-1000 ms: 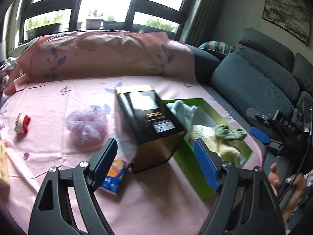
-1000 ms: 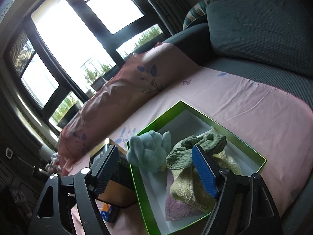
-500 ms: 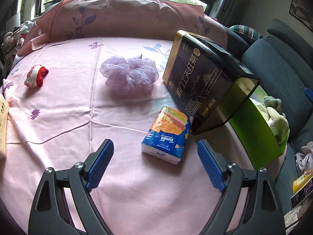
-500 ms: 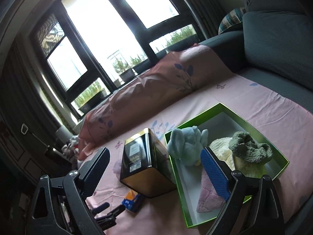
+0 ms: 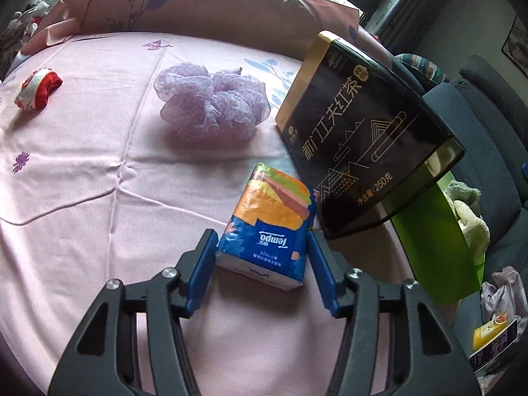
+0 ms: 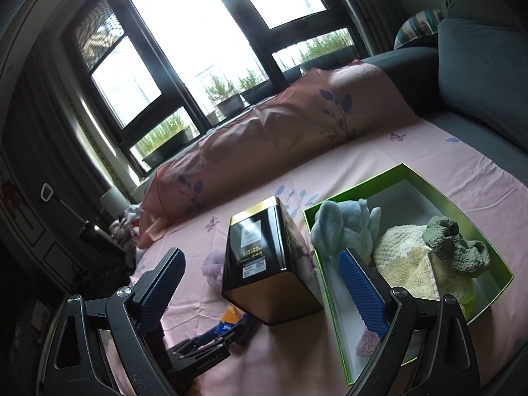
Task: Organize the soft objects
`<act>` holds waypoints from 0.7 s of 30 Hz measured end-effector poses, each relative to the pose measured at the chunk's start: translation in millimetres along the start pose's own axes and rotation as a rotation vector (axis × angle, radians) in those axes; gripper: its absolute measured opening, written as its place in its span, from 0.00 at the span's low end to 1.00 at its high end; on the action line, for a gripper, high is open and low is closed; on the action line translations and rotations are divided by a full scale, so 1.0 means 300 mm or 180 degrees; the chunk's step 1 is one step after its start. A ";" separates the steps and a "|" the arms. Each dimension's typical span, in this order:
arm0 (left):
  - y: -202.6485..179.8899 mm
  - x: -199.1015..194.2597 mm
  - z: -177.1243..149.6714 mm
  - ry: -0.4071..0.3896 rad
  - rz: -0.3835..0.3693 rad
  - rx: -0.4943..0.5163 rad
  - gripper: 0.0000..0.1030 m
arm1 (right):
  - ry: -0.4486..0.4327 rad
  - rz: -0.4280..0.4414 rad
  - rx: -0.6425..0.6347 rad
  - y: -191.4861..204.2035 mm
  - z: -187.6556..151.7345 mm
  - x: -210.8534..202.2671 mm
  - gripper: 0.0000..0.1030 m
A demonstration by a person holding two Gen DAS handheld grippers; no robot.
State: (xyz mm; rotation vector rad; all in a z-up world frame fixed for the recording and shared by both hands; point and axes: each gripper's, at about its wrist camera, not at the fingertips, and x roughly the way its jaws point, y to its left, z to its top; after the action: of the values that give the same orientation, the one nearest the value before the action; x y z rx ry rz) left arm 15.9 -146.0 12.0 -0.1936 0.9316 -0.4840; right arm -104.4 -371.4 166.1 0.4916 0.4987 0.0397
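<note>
My left gripper (image 5: 260, 250) is closed around a blue and orange tissue pack (image 5: 269, 219) that lies on the pink sheet; its pads touch both sides. A purple mesh scrunchie (image 5: 211, 105) lies beyond it, and a red and white soft item (image 5: 36, 89) lies far left. My right gripper (image 6: 260, 283) is open and empty, held above the sheet. The green box (image 6: 458, 198) holds a blue plush (image 6: 343, 227), a cream towel (image 6: 409, 257) and a grey-green cloth (image 6: 455, 247). The tissue pack and left gripper also show in the right wrist view (image 6: 231, 321).
A black and gold tea tin (image 5: 366, 132) stands tilted between the tissue pack and the green box (image 5: 432, 247); it also shows in the right wrist view (image 6: 264, 264). A pink pillow (image 6: 280, 132) lines the far side. A grey sofa (image 6: 478, 66) is at the right.
My left gripper moved forward onto the tissue pack and closed from wide open onto its sides. My right gripper drew back and up, staying open.
</note>
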 end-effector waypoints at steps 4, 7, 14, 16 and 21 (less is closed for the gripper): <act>0.028 -0.043 -0.005 -0.0028 0.0317 -0.0075 0.51 | 0.0141 0.0148 -0.0105 0.053 -0.013 0.036 0.92; 0.074 -0.083 -0.003 0.0039 0.0627 -0.0209 0.51 | 0.0294 0.0409 -0.0210 0.109 -0.031 0.078 0.92; 0.189 -0.194 -0.028 0.0038 0.1092 -0.0369 0.52 | 0.0920 0.0960 -0.0413 0.282 -0.124 0.250 0.92; 0.221 -0.211 -0.046 0.0048 0.1027 -0.0439 0.54 | 0.1167 0.1170 -0.0352 0.322 -0.168 0.314 0.92; 0.271 -0.237 -0.075 -0.0047 0.0882 -0.0555 0.54 | 0.1600 0.1069 -0.0512 0.420 -0.290 0.438 0.81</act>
State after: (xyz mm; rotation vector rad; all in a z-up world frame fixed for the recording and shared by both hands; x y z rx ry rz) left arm -12.1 -39.7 20.4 -0.2217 0.9693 -0.1454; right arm -19.4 -201.4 98.6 0.4009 0.8919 0.5320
